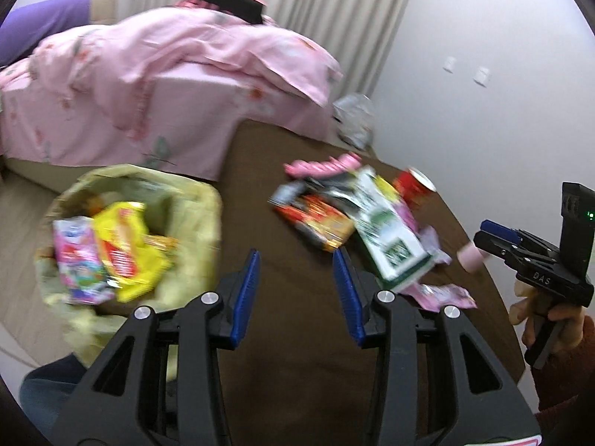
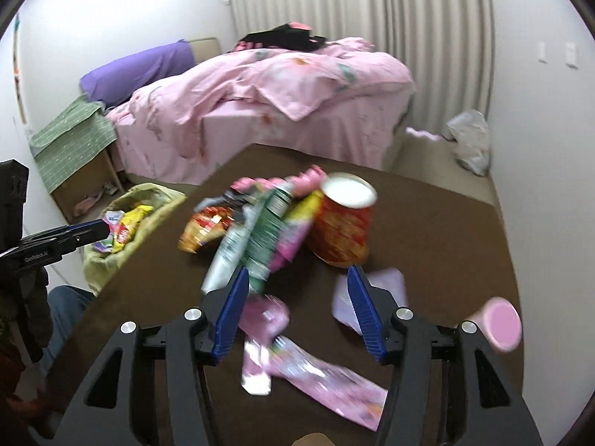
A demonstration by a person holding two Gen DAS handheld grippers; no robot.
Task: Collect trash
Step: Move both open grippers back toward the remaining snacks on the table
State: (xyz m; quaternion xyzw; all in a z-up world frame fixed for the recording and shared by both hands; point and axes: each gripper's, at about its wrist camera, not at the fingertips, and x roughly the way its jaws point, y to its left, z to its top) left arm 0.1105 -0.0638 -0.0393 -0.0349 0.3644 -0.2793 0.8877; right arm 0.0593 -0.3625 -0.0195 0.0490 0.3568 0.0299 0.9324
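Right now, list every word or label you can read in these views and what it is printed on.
"DAS": on the black body of the right gripper.
"GenRobot.AI": on the side of the left gripper.
Print on the snack wrappers, the green carton and the red cup is too blurred to read.

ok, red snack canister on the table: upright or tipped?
Upright. The red canister stands on the brown table, white top facing up, wrappers leaning on it.

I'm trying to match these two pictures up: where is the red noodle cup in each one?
Left wrist view: red cup sits right of centre, at the far end of the wrapper pile.
Right wrist view: it stands just right of centre, upright, against the wrappers.
Shared landmark: the pink bed behind the table.
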